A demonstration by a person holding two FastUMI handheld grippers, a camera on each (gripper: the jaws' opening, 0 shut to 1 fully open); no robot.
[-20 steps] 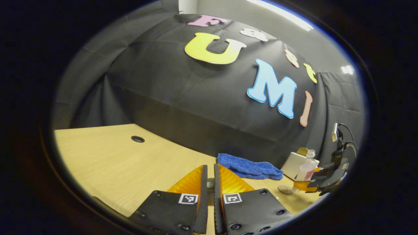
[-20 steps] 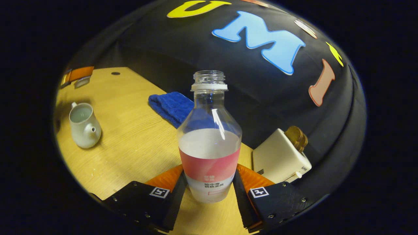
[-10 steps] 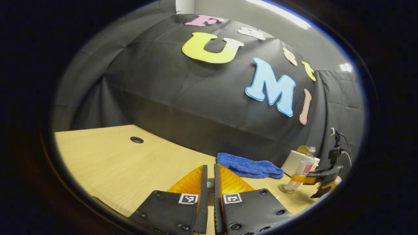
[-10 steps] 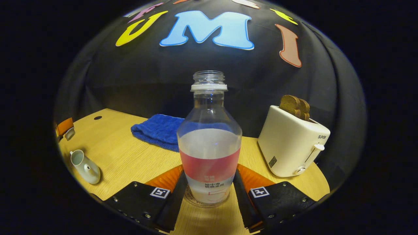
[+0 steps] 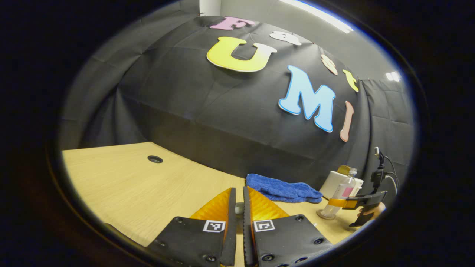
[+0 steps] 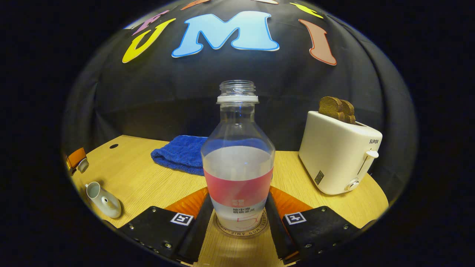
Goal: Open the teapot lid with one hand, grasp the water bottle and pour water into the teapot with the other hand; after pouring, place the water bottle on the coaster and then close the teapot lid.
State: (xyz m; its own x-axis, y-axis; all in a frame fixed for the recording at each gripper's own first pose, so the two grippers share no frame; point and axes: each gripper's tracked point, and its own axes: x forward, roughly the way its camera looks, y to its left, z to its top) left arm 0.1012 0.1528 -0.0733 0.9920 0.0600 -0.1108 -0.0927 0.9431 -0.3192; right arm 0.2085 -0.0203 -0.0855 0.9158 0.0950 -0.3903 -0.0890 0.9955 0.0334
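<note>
- Right gripper view, centre of frame: water bottle [image 6: 237, 155] stands upright, uncapped, roughly half full of clear water, pink band around its middle.
- Right gripper [image 6: 237, 218] has its two fingers against the bottle's lower sides, one on each flank, closed onto it.
- Bottle base sits on a round coaster [image 6: 259, 229], whose printed rim shows just below and right of the bottle at lower centre.
- Same view, lower left edge: teapot [image 6: 103, 199], pale, lid off, mouth open, spout facing right. It stands well apart from the bottle on the wooden table [image 6: 148, 178].
- Just above the teapot at the far left edge: the left gripper [image 6: 78, 162] with a small pale piece between its tips, likely the teapot lid [image 6: 83, 165], too small to be sure.
- Blue towel [image 6: 182, 154] lies folded at mid-left behind the bottle, near the back wall.
- White toaster [image 6: 339, 155] at right of frame, two brown slices of toast [image 6: 337, 108] standing up out of its top.
- Left gripper view, bottom centre: the left gripper's fingers are drawn nearly together, a narrow slit between them, a small pale thing nipped in the gap; cannot tell for certain what it is.
- Left gripper view, lower right: bottle [image 5: 339, 196] on the coaster [image 5: 325, 215], right gripper [image 5: 347, 203] around it, a hand [image 5: 373, 211] behind that.
- Towel [image 5: 282, 189] right of centre; toaster [image 5: 337, 181] behind the bottle.
- Dark round hole [image 5: 155, 159] in the tabletop [image 5: 122, 181], mid-left.
</note>
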